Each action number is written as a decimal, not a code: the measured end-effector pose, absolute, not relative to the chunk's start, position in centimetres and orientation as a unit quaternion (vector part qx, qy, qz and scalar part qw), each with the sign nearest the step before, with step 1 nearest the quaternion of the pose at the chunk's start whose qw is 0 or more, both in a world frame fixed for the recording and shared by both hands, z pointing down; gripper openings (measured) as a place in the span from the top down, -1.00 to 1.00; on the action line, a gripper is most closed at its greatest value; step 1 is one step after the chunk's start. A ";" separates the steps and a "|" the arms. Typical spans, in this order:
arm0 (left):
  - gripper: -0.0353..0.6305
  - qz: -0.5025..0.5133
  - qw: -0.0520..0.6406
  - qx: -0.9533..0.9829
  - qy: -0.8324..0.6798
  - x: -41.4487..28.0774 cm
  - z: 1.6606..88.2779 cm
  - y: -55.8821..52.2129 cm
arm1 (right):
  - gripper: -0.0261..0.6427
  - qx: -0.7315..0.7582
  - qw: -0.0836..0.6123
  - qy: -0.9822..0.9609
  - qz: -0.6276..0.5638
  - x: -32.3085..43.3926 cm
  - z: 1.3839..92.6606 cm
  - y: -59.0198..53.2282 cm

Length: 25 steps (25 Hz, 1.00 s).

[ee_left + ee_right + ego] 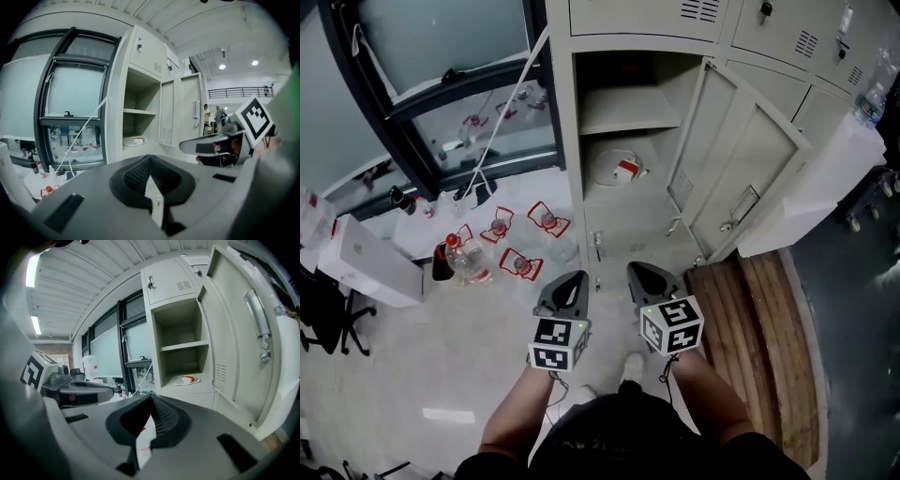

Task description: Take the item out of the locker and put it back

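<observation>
The white coiled cable with its red-and-white plug block (619,170) lies on the lower shelf (628,208) of the open beige metal locker (565,141). That fits either just before lifting it out or just after returning it. Either way I'd steer clear of the swung-out door (741,178). My left gripper (574,278) and right gripper (642,272) are pressed together, holding nothing, apart from the shelf.

Pale floor (431,370) — dark-framed window (431,47)
</observation>
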<state>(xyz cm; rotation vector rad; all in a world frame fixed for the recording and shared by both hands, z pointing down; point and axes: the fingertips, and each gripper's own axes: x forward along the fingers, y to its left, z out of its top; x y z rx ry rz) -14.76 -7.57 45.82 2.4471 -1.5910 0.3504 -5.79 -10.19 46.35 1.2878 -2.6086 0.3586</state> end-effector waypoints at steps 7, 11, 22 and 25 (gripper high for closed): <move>0.88 0.111 0.096 0.848 -0.510 -14.7 45.4 -4.6 | 0.92 0.464 0.104 -0.872 0.118 -6.1 45.9 -6.7; 0.88 0.109 0.091 0.856 -0.498 -14.5 45.2 -3.3 | 0.92 0.475 0.107 -0.867 0.110 -6.0 45.5 -5.0; 0.88 0.100 0.094 0.862 -0.489 -15.2 44.8 -1.2 | 0.92 0.490 0.106 -0.860 0.097 -6.2 44.5 -2.2; 0.88 0.099 0.092 0.864 -0.485 -15.1 44.7 -0.9 | 0.92 0.493 0.105 -0.859 0.096 -6.2 44.4 -1.9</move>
